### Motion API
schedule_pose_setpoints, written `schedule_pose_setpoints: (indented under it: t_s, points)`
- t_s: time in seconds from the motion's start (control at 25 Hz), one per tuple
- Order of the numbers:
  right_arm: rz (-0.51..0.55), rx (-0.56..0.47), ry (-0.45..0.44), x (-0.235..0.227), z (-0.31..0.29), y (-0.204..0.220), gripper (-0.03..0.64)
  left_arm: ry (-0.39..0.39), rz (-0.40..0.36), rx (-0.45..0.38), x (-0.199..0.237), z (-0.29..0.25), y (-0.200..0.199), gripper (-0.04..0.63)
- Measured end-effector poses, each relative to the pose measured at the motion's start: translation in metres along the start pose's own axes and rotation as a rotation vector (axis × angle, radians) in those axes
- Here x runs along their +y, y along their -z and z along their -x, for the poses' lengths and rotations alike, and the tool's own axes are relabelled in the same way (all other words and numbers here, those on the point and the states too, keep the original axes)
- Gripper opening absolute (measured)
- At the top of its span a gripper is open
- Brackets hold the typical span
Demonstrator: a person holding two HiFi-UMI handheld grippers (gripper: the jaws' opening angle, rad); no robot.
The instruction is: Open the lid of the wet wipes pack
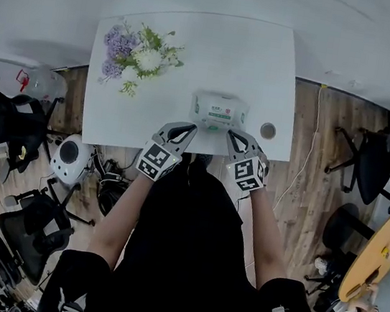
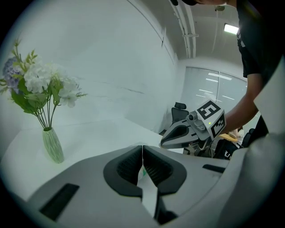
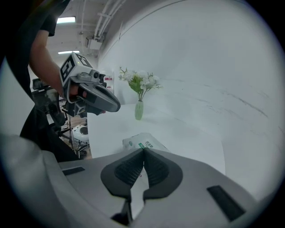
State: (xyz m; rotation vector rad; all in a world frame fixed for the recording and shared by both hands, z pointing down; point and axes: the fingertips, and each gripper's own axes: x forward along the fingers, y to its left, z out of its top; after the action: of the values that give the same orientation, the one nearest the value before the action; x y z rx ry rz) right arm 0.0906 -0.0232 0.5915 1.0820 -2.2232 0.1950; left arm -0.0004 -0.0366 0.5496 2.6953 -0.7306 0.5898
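Two closed claws, left claw (image 1: 192,128) and right claw (image 1: 229,133), seemingly pinch one wet wipes pack (image 1: 219,112).

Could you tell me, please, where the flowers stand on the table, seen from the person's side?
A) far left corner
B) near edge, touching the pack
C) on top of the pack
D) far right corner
A: in the head view the flowers stand by the far left corner of the table, well apart from the pack, which lies at the near edge.
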Motion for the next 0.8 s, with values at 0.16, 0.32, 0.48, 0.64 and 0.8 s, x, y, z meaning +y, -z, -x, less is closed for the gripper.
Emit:
schedule_pose_setpoints:
  t_s: [0.16, 0.32, 0.48, 0.64, 0.8]
  points:
    - [0.027, 0.027, -0.017, 0.002, -0.016, 0.001, 0.017, 0.011, 0.004, 0.014, 0.011, -0.014, 0.009, 0.021]
    - [0.055, 0.045, -0.037, 0.002, -0.032, 0.002, 0.017, 0.007, 0.026, 0.027, 0.022, -0.026, 0.019, 0.021]
    - [0.077, 0.07, -0.051, 0.0, -0.044, 0.007, 0.018, 0.014, 0.037, 0.045, 0.028, -0.037, 0.028, 0.021]
    - [0.087, 0.084, -0.064, 0.002, -0.054, 0.01, 0.018, 0.016, 0.045, 0.057, 0.035, -0.044, 0.036, 0.021]
    - [0.103, 0.099, -0.078, 0.003, -0.063, 0.015, 0.025, 0.015, 0.05, 0.07, 0.042, -0.051, 0.044, 0.021]
